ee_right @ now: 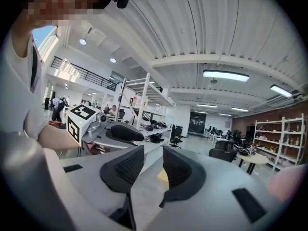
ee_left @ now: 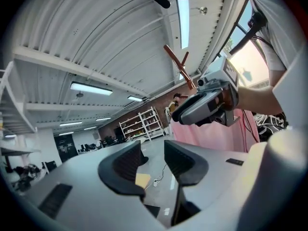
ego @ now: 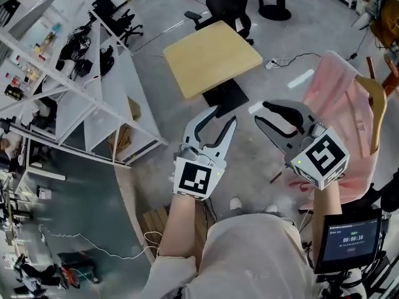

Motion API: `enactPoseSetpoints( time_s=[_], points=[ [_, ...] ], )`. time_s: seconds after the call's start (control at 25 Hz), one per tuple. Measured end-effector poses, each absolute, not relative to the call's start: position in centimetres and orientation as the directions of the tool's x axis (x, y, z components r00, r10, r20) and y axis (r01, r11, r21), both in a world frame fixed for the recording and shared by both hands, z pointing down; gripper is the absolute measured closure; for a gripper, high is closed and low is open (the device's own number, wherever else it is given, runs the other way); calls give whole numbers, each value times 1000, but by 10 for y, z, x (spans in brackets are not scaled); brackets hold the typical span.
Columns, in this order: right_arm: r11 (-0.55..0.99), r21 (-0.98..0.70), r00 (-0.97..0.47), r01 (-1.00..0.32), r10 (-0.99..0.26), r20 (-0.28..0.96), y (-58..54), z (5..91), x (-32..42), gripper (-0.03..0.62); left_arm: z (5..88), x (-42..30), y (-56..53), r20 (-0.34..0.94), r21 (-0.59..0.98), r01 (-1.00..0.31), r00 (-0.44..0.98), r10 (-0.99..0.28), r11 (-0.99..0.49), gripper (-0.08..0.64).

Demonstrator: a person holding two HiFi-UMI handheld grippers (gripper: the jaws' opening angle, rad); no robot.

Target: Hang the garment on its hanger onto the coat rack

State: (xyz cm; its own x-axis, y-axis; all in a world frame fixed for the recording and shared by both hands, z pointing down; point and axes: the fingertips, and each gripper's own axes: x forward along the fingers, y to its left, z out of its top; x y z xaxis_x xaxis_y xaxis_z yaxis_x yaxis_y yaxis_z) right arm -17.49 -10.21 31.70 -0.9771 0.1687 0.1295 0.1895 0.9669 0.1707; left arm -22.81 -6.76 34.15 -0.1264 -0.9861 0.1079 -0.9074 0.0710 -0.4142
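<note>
A pink garment (ego: 340, 117) hangs on a wooden hanger (ego: 375, 108) at the right of the head view. Brown wooden arms of the coat rack (ee_left: 179, 64) rise above it in the left gripper view. My left gripper (ego: 223, 115) is held in mid-air, left of the garment, open with nothing between its jaws. Just to its right my right gripper (ego: 262, 113) is also open and empty, a short way from the pink cloth. The left gripper view shows its own open jaws (ee_left: 153, 160), the right gripper (ee_left: 207, 105) and the garment (ee_left: 216, 136) behind. The right gripper view shows open jaws (ee_right: 153, 165).
A yellow square table (ego: 212, 58) stands ahead on the grey floor, with a black office chair (ego: 227, 5) behind it. White shelving (ego: 93, 86) runs along the left. A dark screen (ego: 350, 238) sits at the lower right, and a wooden pallet (ego: 159, 220) lies near the person's feet.
</note>
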Motion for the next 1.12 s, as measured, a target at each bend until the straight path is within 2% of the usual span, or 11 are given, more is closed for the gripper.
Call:
enactPoseSetpoints(
  time_s=[0.28, 0.48, 0.64, 0.68, 0.76, 0.92, 1.12],
  points=[
    [952, 92, -953, 291, 280, 116, -47, 362, -207, 465, 380, -250, 1, 125, -296, -935, -240, -963, 194, 420],
    [967, 0, -962, 255, 254, 95, -34, 392, -211, 465, 393, -259, 37, 77, -250, -930, -297, -952, 270, 420],
    [981, -7, -977, 195, 195, 90, -34, 403, -207, 468, 396, -258, 55, 46, -194, -930, -327, -944, 313, 422],
    [985, 1, -981, 171, 171, 88, -36, 405, -206, 481, 397, -257, 58, 43, -180, -928, -339, -940, 326, 441],
    [989, 5, -986, 146, 145, 79, -37, 406, -202, 553, 400, -257, 62, 40, -149, -924, -363, -931, 353, 554],
    [988, -7, -985, 155, 155, 78, -31, 408, -200, 561, 405, -255, 61, 68, -72, -936, -349, -935, 344, 554],
    [985, -8, -981, 170, 170, 92, -28, 413, -199, 561, 409, -249, 58, 92, -56, -945, -326, -941, 322, 555]
  ],
)
